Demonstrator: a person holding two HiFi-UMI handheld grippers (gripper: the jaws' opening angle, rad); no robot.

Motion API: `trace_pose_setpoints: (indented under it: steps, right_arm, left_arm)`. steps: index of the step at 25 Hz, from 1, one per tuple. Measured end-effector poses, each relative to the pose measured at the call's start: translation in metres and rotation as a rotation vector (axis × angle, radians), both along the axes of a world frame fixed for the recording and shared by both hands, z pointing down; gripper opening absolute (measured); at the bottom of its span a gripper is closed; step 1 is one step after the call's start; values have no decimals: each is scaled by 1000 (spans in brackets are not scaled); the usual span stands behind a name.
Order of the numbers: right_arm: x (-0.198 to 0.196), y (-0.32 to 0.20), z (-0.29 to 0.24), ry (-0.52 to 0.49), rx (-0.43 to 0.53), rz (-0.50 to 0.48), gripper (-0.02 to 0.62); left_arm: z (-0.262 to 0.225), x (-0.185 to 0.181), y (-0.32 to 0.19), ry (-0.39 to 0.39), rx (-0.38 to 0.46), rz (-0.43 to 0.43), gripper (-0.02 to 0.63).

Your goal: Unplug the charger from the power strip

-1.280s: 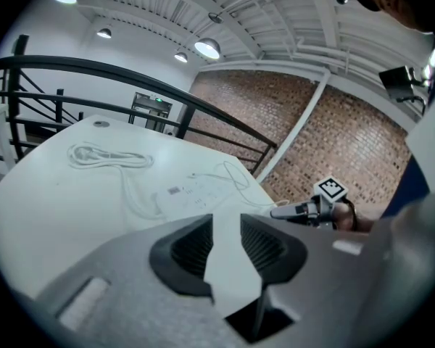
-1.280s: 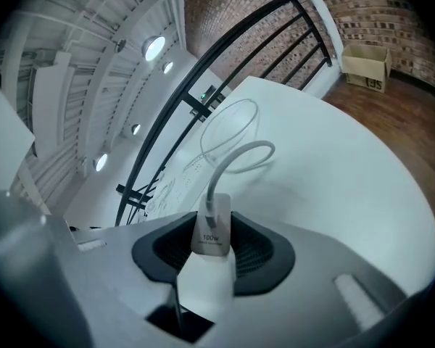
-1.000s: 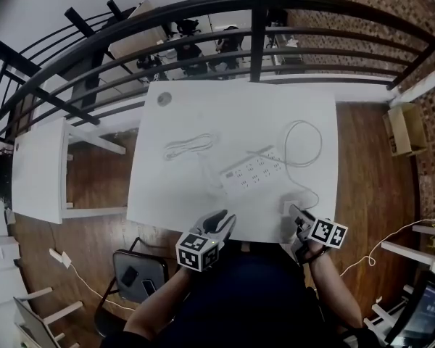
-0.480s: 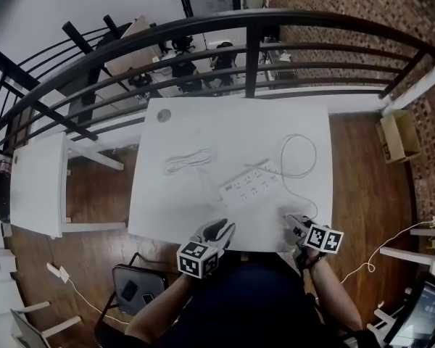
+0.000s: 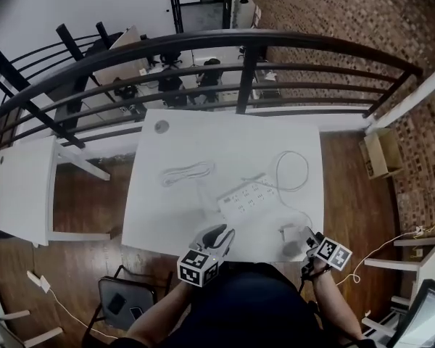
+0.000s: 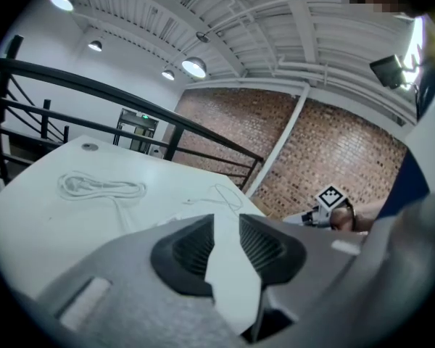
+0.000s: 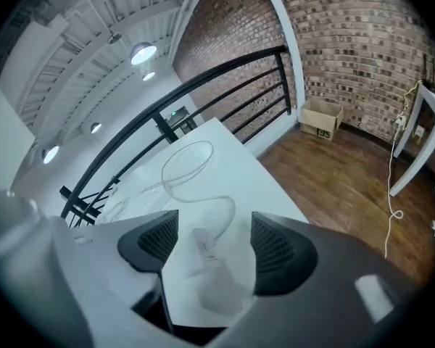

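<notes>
charger (image 5: 287, 232) lies unplugged on the table (image 5: 203, 140), at 4 o'clock from the strip (image 5: 249, 199). my right hand-held gripper (image 5: 307, 237) has jaws just opening, the charger loose between them. left hand-held gripper (image 5: 216, 236) is part open and empty. release looks done; next i back clear.

White charger (image 5: 288, 232) lies unplugged, near the white power strip (image 5: 250, 199).

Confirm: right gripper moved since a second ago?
Yes: right gripper pulled back from the charger toward the near table edge; jaws have just been opening, charger free.
</notes>
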State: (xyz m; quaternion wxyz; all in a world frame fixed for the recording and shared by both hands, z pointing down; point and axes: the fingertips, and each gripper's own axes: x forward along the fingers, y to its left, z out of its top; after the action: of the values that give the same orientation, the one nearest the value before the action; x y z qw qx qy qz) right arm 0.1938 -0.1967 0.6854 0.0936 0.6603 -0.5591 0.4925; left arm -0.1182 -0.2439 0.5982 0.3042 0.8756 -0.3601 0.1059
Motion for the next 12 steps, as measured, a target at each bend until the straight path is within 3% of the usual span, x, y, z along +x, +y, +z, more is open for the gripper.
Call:
trace_pose_setpoints:
  steps: [7,9,12]
  right_arm:
    - [-13,-16,-67,-83,217,86,33]
    - [-28,-19,-79,-104,230,108,23]
    - [-62,-32,-101,-165,301,29,12]
  left_arm:
    - [-16,-22,-4,98,111,9,106]
    - [-19,-34,-4,108,123,1,84]
    - [-34,-50,4,104,135,-24,15]
